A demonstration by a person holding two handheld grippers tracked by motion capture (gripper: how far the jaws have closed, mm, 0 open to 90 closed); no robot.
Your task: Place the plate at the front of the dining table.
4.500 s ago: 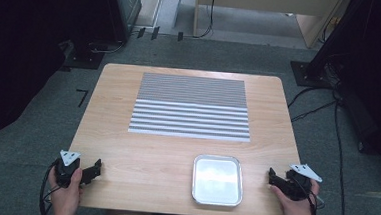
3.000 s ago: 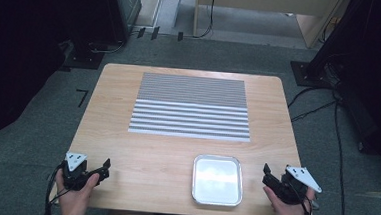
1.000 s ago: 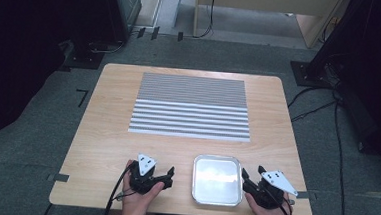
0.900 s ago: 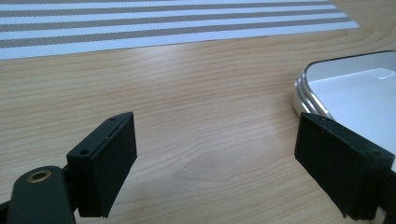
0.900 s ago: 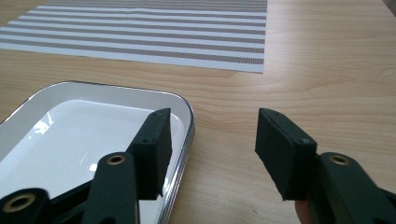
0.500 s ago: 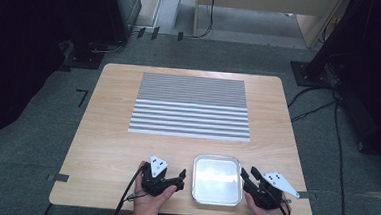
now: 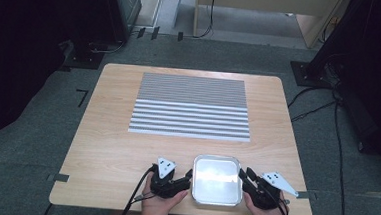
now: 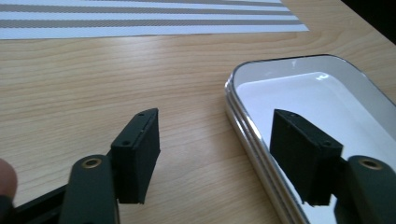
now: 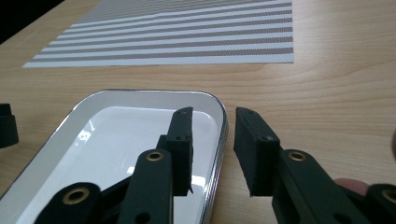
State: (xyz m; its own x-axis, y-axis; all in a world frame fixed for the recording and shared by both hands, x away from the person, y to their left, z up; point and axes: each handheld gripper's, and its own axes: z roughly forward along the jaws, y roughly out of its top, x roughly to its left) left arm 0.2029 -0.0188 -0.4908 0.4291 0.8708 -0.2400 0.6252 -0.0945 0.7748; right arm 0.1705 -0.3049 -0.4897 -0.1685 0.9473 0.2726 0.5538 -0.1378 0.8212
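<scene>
While both hands are parked at the near edge of the tabletop (image 7: 112,133), the metal tray (image 7: 218,160) sits flat between them, just in front of the striped placemat (image 7: 192,106) and apart from it. So this looks like the very start of a two-handed pickup. The left hand-held gripper (image 7: 188,176) has one jaw over the inside of the tray and the other out on the wood, straddling the left rim; its jaws have just been closing, with the rim between them, but there's a clear gap on both sides, so no pinch yet. Same story for the right hand-held gripper (image 7: 244,175): in the right gripper view its jaws (image 9: 212,149) bracket the tray's right rim, much narrower, and they've just been closing too, though I can see daylight between pads and metal, so I'd call it not quite gripping. Done so far, I'd say: both sides lined up on the rims. Left to do: finish the squeeze on each side, lift it level, and take it wherever it's going, maybe the placemat.
</scene>
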